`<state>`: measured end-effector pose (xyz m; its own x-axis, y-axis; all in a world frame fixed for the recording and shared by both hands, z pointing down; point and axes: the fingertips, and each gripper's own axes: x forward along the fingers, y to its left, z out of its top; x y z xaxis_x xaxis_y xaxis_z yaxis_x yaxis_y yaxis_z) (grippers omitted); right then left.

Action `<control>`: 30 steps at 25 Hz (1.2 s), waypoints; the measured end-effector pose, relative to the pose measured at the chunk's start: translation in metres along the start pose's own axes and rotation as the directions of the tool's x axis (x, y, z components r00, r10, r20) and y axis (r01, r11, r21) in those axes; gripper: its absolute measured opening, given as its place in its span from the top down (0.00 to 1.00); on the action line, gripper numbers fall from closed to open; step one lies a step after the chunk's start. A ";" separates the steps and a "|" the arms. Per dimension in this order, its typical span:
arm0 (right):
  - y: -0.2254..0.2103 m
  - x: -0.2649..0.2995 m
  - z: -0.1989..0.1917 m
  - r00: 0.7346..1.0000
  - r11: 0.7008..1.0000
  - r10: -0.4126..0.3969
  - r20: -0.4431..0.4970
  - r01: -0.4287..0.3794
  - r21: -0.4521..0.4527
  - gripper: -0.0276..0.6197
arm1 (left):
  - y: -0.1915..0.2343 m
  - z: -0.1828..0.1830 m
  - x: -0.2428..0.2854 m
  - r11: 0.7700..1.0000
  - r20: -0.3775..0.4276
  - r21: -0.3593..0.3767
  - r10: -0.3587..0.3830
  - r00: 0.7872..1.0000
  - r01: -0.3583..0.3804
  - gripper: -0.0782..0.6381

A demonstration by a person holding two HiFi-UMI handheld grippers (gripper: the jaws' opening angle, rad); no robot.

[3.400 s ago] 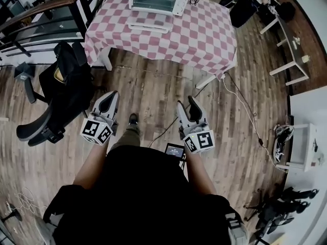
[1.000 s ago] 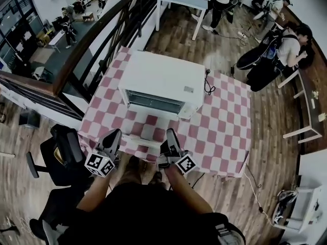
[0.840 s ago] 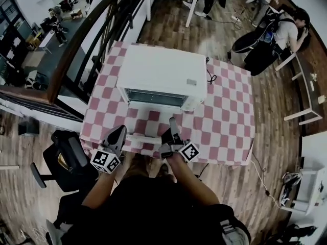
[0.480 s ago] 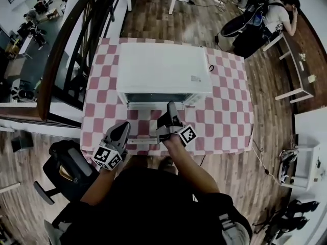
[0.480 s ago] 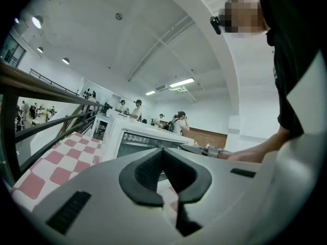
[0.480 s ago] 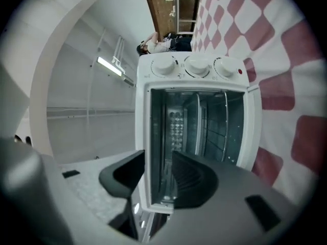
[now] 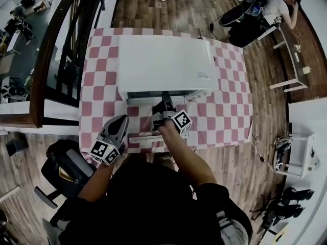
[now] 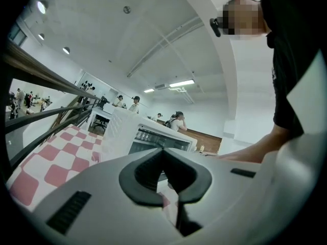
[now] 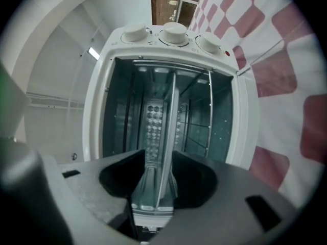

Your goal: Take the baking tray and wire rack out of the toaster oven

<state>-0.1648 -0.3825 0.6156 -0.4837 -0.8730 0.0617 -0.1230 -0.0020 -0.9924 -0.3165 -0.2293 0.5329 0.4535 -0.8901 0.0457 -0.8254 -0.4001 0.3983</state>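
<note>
Baking tray (image 9: 152, 194) runs lengthwise into toaster oven (image 9: 97, 111) (rim between right claw (image 9: 157, 160)).

The toaster oven (image 7: 163, 60) has an open mouth, with its dropped door (image 7: 140, 138) lying on the bench (image 7: 225, 111) in front. Inside, the baking tray (image 9: 153, 188) and wire rack (image 9: 196, 126) split the cavity into narrow slots. There is open cloth to the oven's right.

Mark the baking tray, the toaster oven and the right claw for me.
baking tray (image 9: 153, 180), right gripper view, its near lip
toaster oven (image 7: 163, 63), head view, its white top
right claw (image 7: 166, 96), head view, between its fingertips
</note>
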 end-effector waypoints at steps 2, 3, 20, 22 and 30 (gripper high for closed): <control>-0.007 0.006 -0.003 1.000 1.000 -0.020 -0.004 0.020 -0.013 0.69 | 0.004 -0.003 0.000 1.000 -0.003 -0.013 -0.005 1.000 0.005 0.90; -0.009 0.009 -0.004 1.000 0.999 -0.024 -0.005 0.024 -0.021 0.69 | 0.007 -0.005 0.000 1.000 -0.003 -0.020 -0.004 1.000 0.004 0.90; -0.021 0.050 -0.005 1.000 0.999 -0.021 -0.009 0.021 0.027 0.82 | 0.032 -0.003 -0.022 0.998 -0.021 -0.049 0.023 1.000 -0.024 0.90; -0.021 0.047 -0.006 1.000 0.999 -0.029 -0.011 0.029 0.038 0.82 | 0.030 -0.004 -0.023 0.998 -0.025 -0.059 0.022 0.999 -0.024 0.90; -0.025 0.014 -0.011 1.000 0.996 -0.030 -0.006 0.030 0.082 0.83 | 0.020 -0.002 -0.019 0.999 -0.024 -0.036 -0.001 1.000 0.000 0.90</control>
<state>-0.1785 -0.3895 0.6427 -0.4849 -0.8697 0.0921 -0.0666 -0.0683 -0.9954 -0.3407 -0.2199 0.5420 0.4621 -0.8843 0.0675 -0.8129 -0.3919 0.4309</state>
